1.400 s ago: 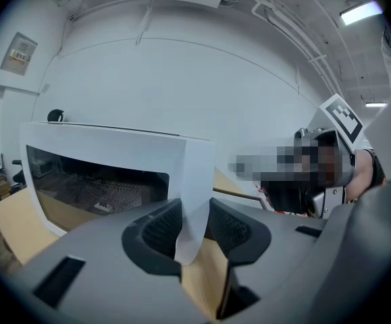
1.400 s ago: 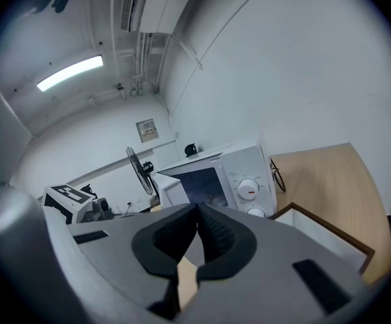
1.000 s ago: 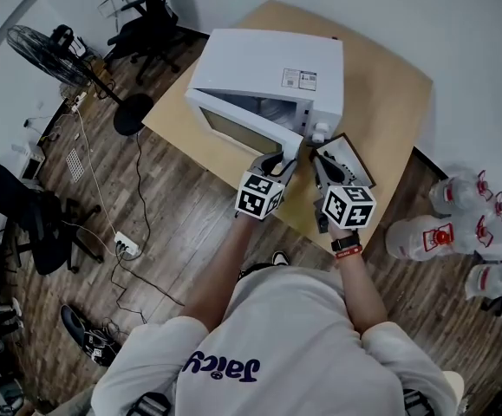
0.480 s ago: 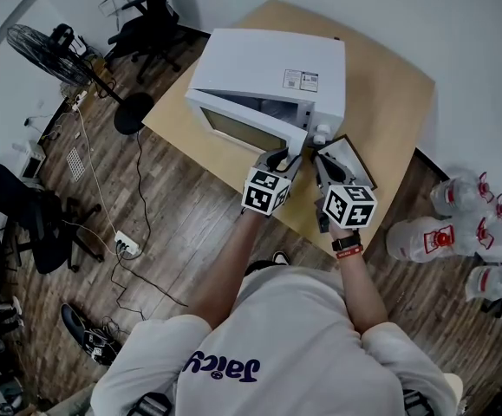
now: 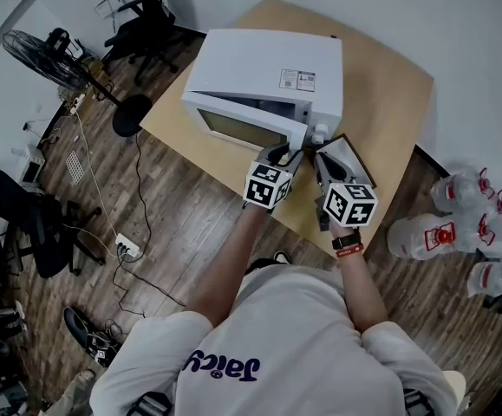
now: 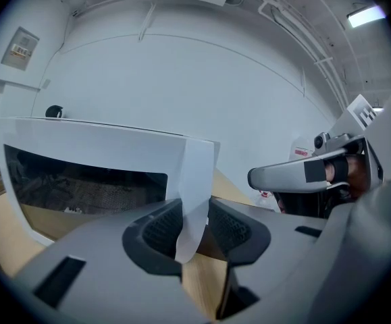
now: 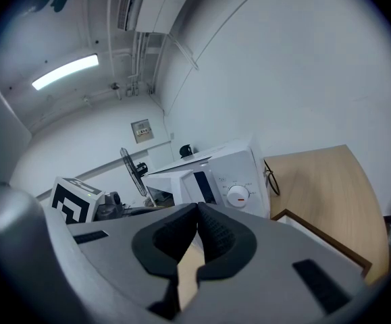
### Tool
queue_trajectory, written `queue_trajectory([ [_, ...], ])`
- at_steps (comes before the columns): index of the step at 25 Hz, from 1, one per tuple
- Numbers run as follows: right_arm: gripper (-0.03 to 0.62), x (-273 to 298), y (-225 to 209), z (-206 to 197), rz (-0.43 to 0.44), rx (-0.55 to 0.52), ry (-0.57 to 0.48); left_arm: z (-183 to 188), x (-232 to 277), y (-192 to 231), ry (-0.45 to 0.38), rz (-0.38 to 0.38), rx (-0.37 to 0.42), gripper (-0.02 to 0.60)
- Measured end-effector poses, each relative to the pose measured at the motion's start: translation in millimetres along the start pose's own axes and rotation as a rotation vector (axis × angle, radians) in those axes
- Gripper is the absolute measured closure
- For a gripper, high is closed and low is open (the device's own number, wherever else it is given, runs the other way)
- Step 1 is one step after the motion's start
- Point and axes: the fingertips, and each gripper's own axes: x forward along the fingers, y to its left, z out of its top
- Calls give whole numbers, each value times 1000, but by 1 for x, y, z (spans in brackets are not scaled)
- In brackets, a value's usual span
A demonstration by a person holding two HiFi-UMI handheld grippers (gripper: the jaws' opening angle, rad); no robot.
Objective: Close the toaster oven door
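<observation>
A white toaster oven (image 5: 268, 68) stands on a wooden table (image 5: 389, 102). Its glass-fronted door (image 5: 242, 126) hangs partly open, swung out toward me. My left gripper (image 5: 278, 156) is shut on the door's free side edge (image 6: 196, 181); in the left gripper view the white edge sits pinched between the dark pads (image 6: 163, 227). My right gripper (image 5: 324, 159) hovers just to the right, in front of the control panel with its round knob (image 7: 238, 196). Its jaws are shut with nothing between them.
A shallow brown-rimmed box (image 5: 355, 152) lies on the table under the right gripper. Large water bottles (image 5: 433, 232) stand on the floor at right. A floor fan (image 5: 51, 55), office chairs (image 5: 146, 20) and a power strip (image 5: 126, 246) with cables are at left.
The left gripper has moved slightly forward toward the oven with the door edge in it, and the door gap looks a little narrower. The right gripper has hardly moved.
</observation>
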Motion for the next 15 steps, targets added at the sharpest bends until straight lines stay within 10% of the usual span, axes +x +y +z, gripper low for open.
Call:
queue_trajectory([
  [15, 582, 7, -8, -1, -20, 7, 3, 10, 23, 7, -6, -15, 2, 451],
])
